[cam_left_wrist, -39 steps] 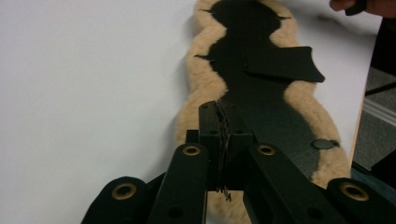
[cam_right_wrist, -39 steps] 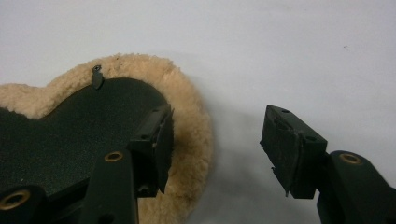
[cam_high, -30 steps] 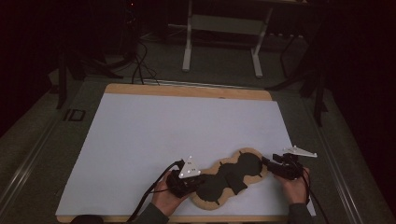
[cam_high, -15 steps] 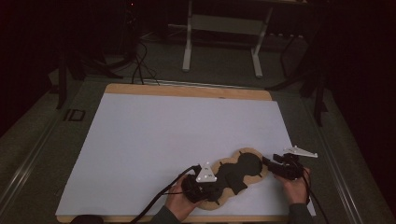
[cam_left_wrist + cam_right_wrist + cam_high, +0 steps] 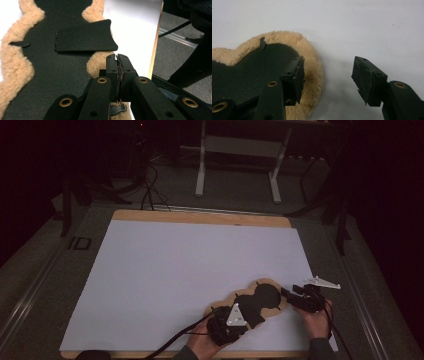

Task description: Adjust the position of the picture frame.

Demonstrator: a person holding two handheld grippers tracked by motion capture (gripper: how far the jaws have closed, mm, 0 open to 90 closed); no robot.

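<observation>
Pad (image 5: pixel 252 302): wavy-edged piece, black face up with a tan fleece border, lying flat on the white surface (image 5: pixel 190 270) near its front right corner, long axis running diagonally from front-left to back-right. Left gripper view shows a separate black flap (image 5: pixel 85 36) lying on the black face, a small black tab (image 5: pixel 20 44) at the fleece edge, and the fleece border (image 5: pixel 15 67) curving along both sides. Left hand-held gripper (image 5: pixel 227 322) sits over the pad's front-left end, person's hand behind it at the front edge; jaws pressed together, with thin dark strands visible in the seam between the pads, cannot tell what they belong to. Its tip (image 5: pixel 117 58) sits right over the fleece edge beside the flap. Right hand-held gripper (image 5: pixel 295 296) is at the pad's back-right end, jaws spread wide apart, nothing clamped. In the right gripper view (image 5: pixel 328 72) 1 jaw lies over the fleece rim of the rounded pad end (image 5: pixel 312 62), the other over bare white surface just beside it; whether the jaw touches the fleece, cannot tell. Another small black tab (image 5: pixel 262 42) sits at that rim. Wooden board edge (image 5: pixel 200 216) frames the white sheet; a metal stand (image 5: pixel 240 160) and cables (image 5: pixel 150 190) sit on the dark floor beyond.
</observation>
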